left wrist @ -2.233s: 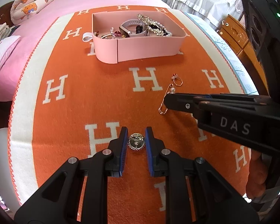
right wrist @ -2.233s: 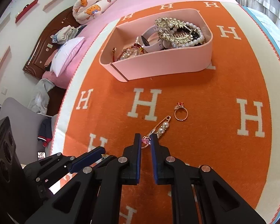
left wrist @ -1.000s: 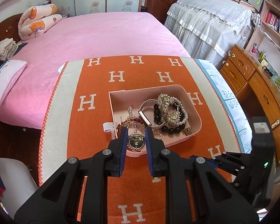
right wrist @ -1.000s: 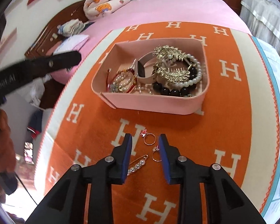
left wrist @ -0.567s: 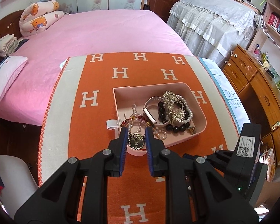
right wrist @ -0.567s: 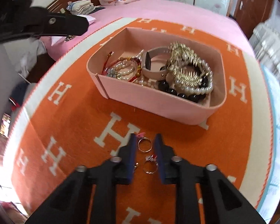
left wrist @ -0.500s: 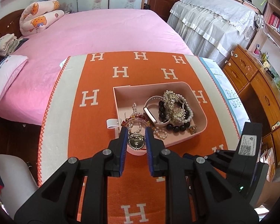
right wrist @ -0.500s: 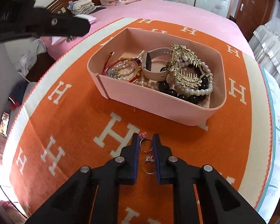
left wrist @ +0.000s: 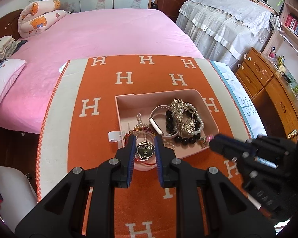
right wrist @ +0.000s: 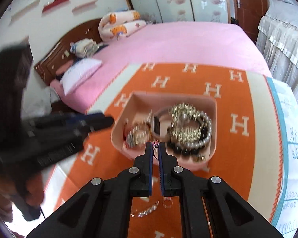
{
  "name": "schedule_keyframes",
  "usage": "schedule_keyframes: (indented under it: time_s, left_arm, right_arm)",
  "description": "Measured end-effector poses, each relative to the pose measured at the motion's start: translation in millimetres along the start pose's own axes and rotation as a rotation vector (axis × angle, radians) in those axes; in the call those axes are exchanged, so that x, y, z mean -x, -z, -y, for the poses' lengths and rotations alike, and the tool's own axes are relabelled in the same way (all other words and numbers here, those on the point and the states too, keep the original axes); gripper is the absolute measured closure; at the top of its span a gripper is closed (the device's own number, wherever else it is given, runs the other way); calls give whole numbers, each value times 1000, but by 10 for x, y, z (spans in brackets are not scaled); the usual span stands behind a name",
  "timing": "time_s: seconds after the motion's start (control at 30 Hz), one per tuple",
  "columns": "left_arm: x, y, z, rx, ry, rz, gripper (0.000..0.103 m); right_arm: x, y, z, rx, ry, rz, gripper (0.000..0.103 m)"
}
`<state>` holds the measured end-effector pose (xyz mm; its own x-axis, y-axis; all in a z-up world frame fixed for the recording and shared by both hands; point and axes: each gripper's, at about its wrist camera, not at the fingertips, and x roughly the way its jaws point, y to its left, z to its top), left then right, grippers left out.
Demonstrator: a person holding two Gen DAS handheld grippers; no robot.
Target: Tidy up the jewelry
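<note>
1. Jewelry is split three ways: most lies heaped in the pale pink rounded-rectangle plastic tray [left wrist: 210, 117], two pieces are held in the grippers, and two lie loose on the orange woven blanket with white H letters [left wrist: 101, 91] that covers the foot of the bed.
2. The left gripper [left wrist: 144, 151] is clamped on a small round gold-rimmed medallion [left wrist: 145, 150], held flat-face-up just above the tray's near-left corner; the tray lies directly ahead and below.
3. The right gripper [right wrist: 155, 148] is pressed together on a thin gold wire ring with a pink-red stone [right wrist: 155, 147], the stone poking out past the tips. It hangs over the tray's near wall, so it too has the tray straight ahead.
4. Both hands look about equally near the tray; the left sits over the left end, the right over the middle of the near wall.
5. Inside are a spiky gold metal hair comb [left wrist: 181, 114], glossy black beads, white pearls and a smooth pink band.
6. Behind the right gripper, on the blanket, lie a pearl-set safety pin [right wrist: 147, 211] and what seems to be a second small ring [right wrist: 167, 202], though blur makes that uncertain.
</note>
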<state>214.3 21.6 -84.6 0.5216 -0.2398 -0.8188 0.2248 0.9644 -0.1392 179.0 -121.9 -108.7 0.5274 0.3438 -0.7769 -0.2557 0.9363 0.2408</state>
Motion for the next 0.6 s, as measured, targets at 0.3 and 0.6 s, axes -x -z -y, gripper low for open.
schedule_keyframes:
  time_s: [0.3,0.6]
  left_arm:
    - [-166,-134,87,6,23,-41,81]
    - [-89,-75,53,23,0,-18,45]
  right_arm:
    - [53,-306,107,-25,45,9,96]
    - [130,-177,214,-88,51,21,76]
